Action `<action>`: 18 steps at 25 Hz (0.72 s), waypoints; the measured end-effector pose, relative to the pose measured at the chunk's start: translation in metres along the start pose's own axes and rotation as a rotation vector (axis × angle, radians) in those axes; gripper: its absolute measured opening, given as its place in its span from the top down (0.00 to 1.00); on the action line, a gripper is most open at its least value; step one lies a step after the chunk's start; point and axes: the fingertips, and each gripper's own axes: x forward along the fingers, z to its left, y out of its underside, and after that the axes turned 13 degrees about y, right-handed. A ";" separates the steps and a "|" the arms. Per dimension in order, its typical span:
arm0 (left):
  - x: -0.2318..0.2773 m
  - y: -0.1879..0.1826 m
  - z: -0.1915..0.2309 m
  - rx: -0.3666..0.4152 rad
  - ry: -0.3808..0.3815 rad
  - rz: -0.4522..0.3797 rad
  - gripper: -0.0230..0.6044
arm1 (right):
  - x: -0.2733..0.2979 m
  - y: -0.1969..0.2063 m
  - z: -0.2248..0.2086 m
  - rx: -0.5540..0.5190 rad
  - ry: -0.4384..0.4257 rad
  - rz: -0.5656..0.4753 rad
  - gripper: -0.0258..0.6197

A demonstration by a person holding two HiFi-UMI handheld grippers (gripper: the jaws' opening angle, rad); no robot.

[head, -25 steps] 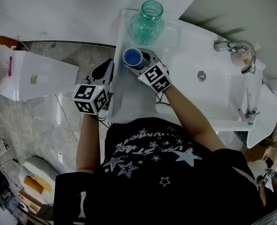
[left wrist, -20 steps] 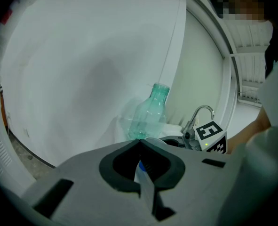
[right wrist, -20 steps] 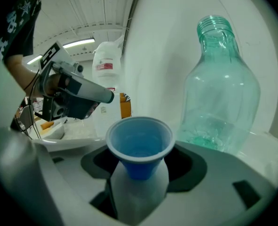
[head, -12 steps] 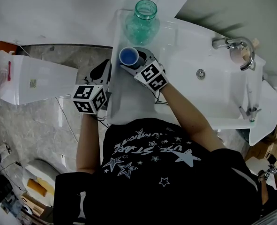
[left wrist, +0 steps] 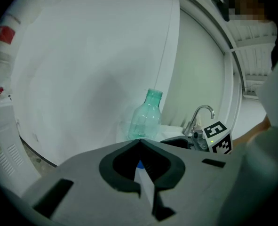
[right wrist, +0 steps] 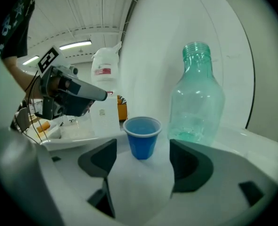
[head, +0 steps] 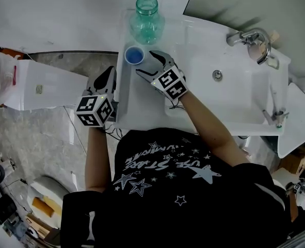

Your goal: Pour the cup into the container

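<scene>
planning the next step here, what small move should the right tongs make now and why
Probably ease the right tongs straight back, away from the blue cup. Their jaws have just been opening and stand wide with nothing gripped. The cup stands upright and free on the white counter, beside the green bottle, so a straight retreat shouldn't knock it.

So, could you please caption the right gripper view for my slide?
Right tongs, just opening and empty, face the blue cup standing beside the green bottle.
</scene>
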 end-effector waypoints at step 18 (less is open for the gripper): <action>-0.013 0.002 -0.143 0.059 0.047 -0.069 0.95 | -0.158 -0.014 -0.031 0.060 0.127 -0.112 0.87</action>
